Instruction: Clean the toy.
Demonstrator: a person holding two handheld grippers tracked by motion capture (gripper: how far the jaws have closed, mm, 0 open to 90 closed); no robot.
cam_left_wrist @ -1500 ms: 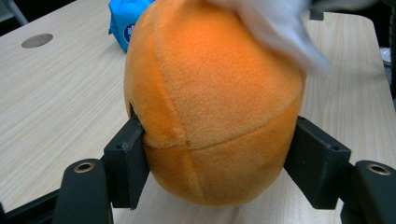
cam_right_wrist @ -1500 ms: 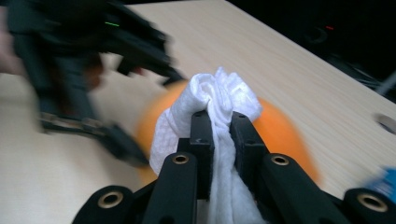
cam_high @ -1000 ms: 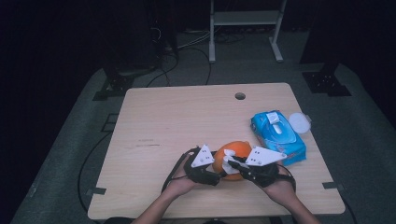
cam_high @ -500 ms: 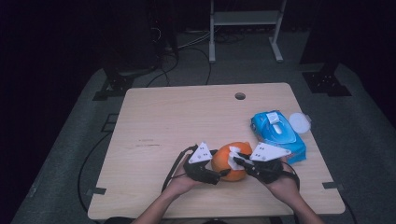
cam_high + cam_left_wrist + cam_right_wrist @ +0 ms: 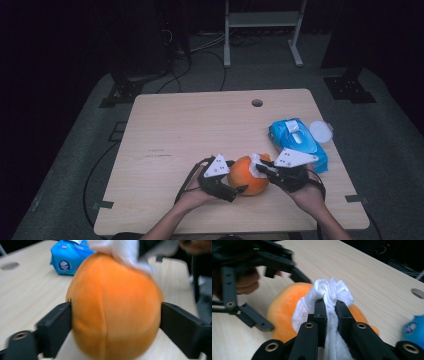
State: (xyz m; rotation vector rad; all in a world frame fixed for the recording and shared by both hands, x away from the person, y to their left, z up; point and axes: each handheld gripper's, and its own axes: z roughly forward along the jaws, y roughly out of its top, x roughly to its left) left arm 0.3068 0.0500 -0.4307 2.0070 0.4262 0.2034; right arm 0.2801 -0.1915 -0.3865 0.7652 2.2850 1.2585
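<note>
Our left gripper (image 5: 239, 189) has just been opening, its jaws wide beside the orange ball (image 5: 248, 175). Our right gripper (image 5: 260, 170) pinches the white wipe (image 5: 329, 300) against it.

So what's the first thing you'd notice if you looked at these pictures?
The big orange ball-shaped fruit near the front edge of the table, sitting between the two jaws of the left gripper, which have just been opening. Next, the white wipe pinched in the right gripper and resting on the fruit's top. Then the bright blue wipes pack at the table's right side.
</note>
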